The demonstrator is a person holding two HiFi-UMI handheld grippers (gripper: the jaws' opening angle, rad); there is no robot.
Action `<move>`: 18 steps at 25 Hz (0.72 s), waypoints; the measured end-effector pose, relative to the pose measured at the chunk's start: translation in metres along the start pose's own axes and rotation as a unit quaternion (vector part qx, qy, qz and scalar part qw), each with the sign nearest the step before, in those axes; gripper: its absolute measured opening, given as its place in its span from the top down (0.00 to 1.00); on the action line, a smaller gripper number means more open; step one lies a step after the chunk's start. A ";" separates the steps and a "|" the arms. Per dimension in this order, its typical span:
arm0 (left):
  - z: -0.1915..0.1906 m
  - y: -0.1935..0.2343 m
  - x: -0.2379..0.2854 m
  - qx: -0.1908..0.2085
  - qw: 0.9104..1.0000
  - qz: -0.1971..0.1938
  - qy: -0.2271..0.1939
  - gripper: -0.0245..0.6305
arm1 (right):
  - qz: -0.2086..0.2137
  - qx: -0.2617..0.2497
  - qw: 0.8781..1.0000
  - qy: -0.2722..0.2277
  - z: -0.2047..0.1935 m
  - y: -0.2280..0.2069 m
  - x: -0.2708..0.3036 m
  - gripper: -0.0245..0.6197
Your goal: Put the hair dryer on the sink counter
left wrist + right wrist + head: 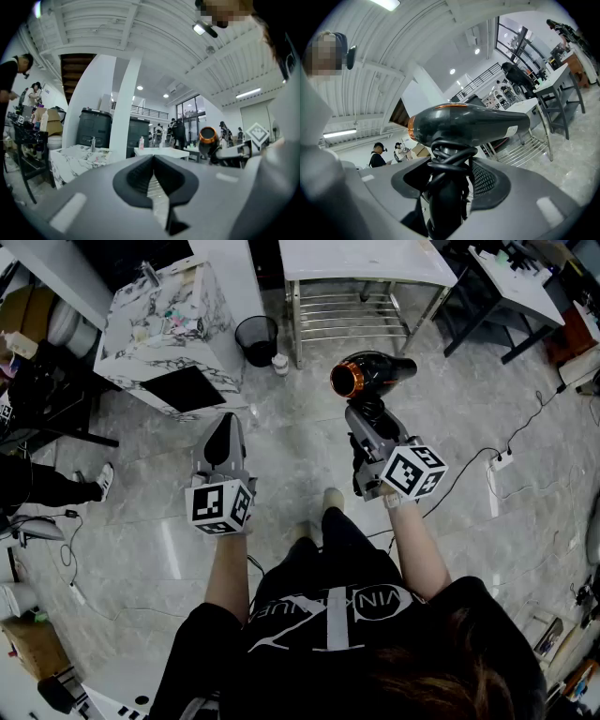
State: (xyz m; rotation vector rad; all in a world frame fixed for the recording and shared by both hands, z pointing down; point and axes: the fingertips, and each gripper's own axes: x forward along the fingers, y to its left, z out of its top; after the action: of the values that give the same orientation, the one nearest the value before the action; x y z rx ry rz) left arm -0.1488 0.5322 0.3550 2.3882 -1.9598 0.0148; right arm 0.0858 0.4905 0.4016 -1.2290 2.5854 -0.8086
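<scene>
A black hair dryer (370, 376) with an orange rear ring is held upright, its cord coiled around the handle. My right gripper (366, 416) is shut on that handle, and in the right gripper view the hair dryer (468, 126) fills the middle above the right gripper (447, 161). My left gripper (225, 425) hangs beside it, shut with nothing in it; its jaws meet in the left gripper view (153, 158). The marble sink counter (155, 329) with a faucet stands on the floor at the far left, well ahead of the left gripper, and the sink counter (77, 161) also shows at the left.
A black wastebasket (256, 338) stands right of the counter. Beyond the dryer is a white table (361, 261) over a metal rack. A power strip (500, 461) and its cable lie on the floor at right. A person's legs (52, 486) are at the left.
</scene>
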 end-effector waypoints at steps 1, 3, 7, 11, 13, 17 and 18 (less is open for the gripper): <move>0.000 0.000 0.003 0.000 1.000 0.001 0.000 0.96 | 0.000 0.000 1.000 0.000 0.001 -0.002 0.002 0.56; 0.000 0.001 0.009 -0.001 1.000 0.002 0.001 0.96 | 0.000 0.000 1.000 0.001 0.004 -0.006 0.005 0.56; 0.001 0.002 0.029 -0.001 1.000 0.007 0.000 0.96 | -0.001 -0.001 1.000 0.002 0.014 -0.022 0.016 0.56; 0.002 -0.002 0.055 0.000 1.000 0.007 0.001 0.96 | -0.004 0.000 1.000 -0.001 0.025 -0.043 0.025 0.56; 0.005 -0.007 0.070 0.001 1.000 0.006 -0.001 0.96 | -0.003 0.001 1.000 -0.002 0.034 -0.054 0.030 0.56; 0.011 -0.020 0.097 0.004 1.000 0.005 -0.007 0.96 | 0.003 0.001 1.000 -0.003 0.049 -0.075 0.039 0.56; 0.012 -0.022 0.103 0.005 1.000 0.006 -0.008 0.96 | 0.005 0.001 1.000 -0.003 0.052 -0.079 0.042 0.56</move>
State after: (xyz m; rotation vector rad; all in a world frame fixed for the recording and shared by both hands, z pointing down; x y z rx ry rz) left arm -0.1075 0.4352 0.3469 2.3900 -1.9859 0.0056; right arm 0.1311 0.3972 0.4038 -1.2149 2.5839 -0.8043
